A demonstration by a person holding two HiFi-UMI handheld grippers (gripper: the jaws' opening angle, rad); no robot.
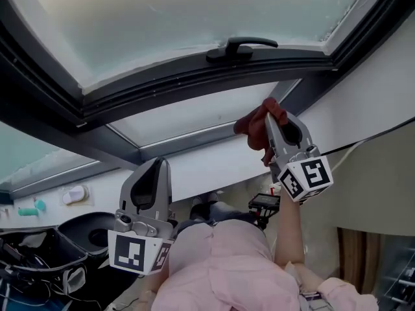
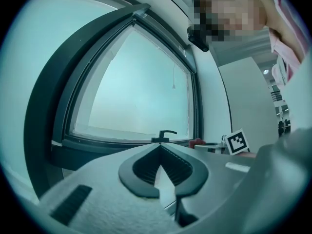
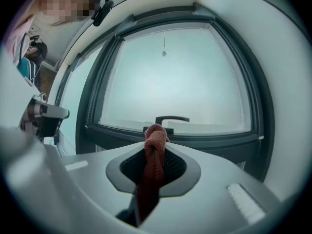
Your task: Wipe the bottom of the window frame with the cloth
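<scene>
Count: two grippers, one cloth, one window handle, two marker cubes.

Right gripper (image 1: pixel 273 119): clenched on the cloth (image 1: pixel 251 123), a rust-red knit bunch sticking out past the jaw tips. In the right gripper view the same cloth (image 3: pixel 155 152) runs down between the closed jaws; its lower end is lost in the dark gap behind them. The bunch sits at the right end of the grey rail below the dark window frame (image 1: pixel 194 76), under the handle (image 1: pixel 241 46). Contact with the rail: cannot tell, the bunch itself covers that spot.

Left gripper (image 1: pixel 157 167): held low, well apart from the frame, jaw tips closed together with nothing between them, confirmed in its own view (image 2: pixel 160 145).

Marker cubes: one on the right gripper (image 1: pixel 307 179), one on the left (image 1: pixel 136 253).

Lower left corner of the head view: dark clutter, not resolvable.
</scene>
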